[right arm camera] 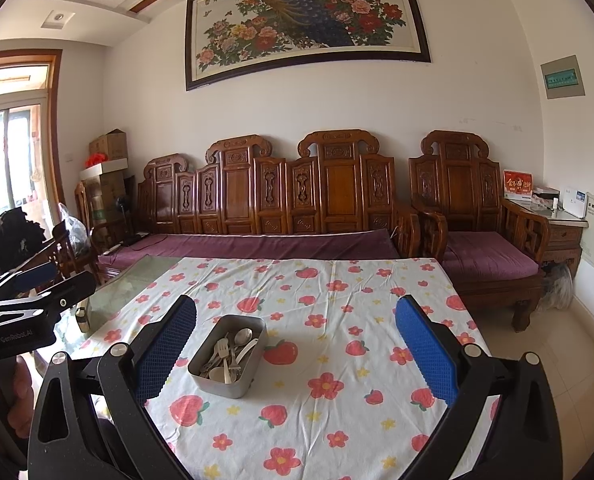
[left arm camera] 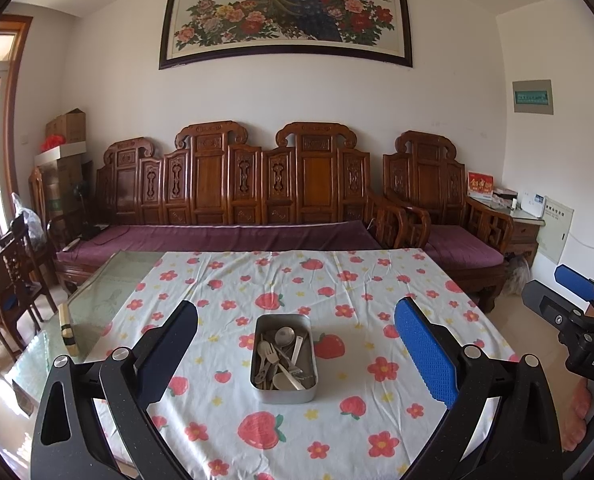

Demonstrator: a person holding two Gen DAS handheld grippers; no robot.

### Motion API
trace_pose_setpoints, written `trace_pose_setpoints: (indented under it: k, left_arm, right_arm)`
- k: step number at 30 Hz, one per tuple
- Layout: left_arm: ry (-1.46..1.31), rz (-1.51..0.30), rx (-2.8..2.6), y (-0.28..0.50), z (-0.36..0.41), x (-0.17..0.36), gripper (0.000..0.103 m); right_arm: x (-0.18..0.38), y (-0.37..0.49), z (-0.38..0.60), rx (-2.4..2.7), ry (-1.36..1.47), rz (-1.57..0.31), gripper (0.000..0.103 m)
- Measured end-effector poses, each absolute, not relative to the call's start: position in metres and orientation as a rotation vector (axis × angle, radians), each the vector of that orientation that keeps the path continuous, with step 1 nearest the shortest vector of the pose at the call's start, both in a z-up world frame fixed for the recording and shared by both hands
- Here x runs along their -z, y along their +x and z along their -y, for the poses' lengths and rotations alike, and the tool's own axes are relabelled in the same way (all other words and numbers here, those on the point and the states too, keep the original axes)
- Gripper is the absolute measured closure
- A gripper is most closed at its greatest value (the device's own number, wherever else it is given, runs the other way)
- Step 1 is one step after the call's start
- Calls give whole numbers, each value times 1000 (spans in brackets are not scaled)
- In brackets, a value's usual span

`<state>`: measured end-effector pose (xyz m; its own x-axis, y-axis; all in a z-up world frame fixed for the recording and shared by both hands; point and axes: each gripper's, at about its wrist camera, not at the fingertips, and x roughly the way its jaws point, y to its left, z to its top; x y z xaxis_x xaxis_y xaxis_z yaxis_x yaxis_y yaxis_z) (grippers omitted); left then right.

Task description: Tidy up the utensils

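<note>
A metal tin [left arm camera: 284, 360] of jumbled spoons and forks [left arm camera: 281, 360] sits mid-tablecloth [left arm camera: 337, 420] (strawberry print). The left gripper [left arm camera: 295, 350] and right gripper [right arm camera: 295, 350] hang above the tin's near side, jaws spread wide, empty.

white walls enclose the room, and a wide framed peacock painting [left arm camera: 285, 12] hangs above a carved wooden sofa [left arm camera: 233, 188] with purple cushions. a matching armchair [right arm camera: 469, 216] stands to its right, beside a small side table [right arm camera: 565, 228]. cardboard boxes [left arm camera: 67, 128] stack in the left corner. daylight enters through a glass door [right arm camera: 13, 156]. the floor is pale tile [right arm camera: 569, 360].
</note>
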<state>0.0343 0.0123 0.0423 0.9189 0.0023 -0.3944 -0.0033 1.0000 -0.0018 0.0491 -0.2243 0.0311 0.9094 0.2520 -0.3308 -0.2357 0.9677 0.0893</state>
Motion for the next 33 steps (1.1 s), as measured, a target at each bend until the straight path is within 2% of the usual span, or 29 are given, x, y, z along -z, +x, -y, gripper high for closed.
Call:
trace_pose_setpoints:
  k: [33]
  left_arm:
    - [-1, -400, -2, 35, -13, -45, 8]
  right_arm:
    - [-32, 50, 223, -252, 48, -347, 3]
